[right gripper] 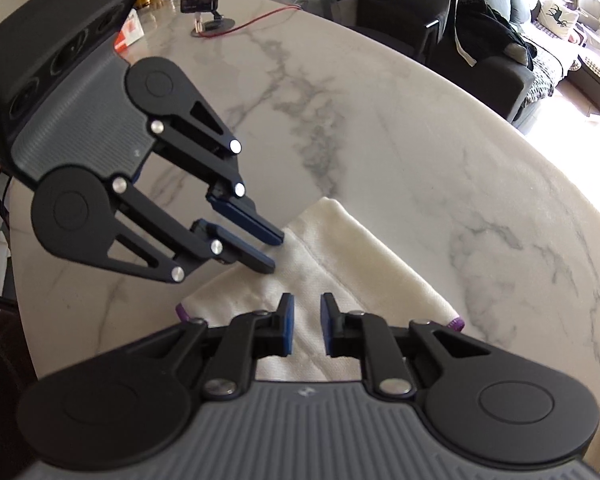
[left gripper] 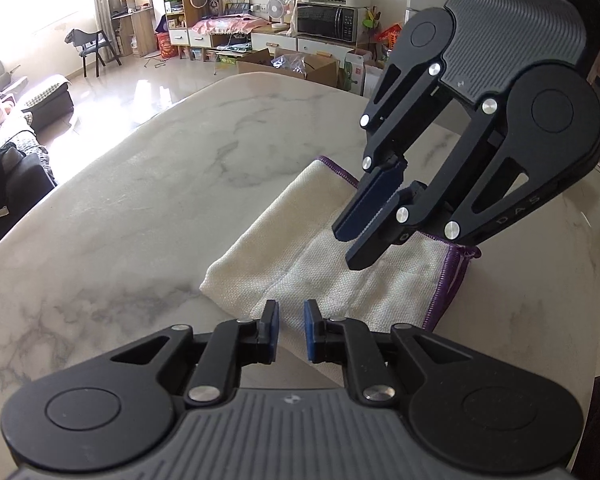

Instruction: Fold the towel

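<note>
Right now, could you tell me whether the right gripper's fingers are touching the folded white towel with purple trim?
Apart. In the left wrist view the right gripper hangs above the white towel, its fingers slightly parted with nothing between them.

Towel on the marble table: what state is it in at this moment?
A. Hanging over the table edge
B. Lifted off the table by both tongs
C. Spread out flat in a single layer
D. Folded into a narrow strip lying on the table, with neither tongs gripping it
D. The towel lies in layered folds on the table, and both the left tongs and the right tongs show a gap with no cloth pinched.
</note>
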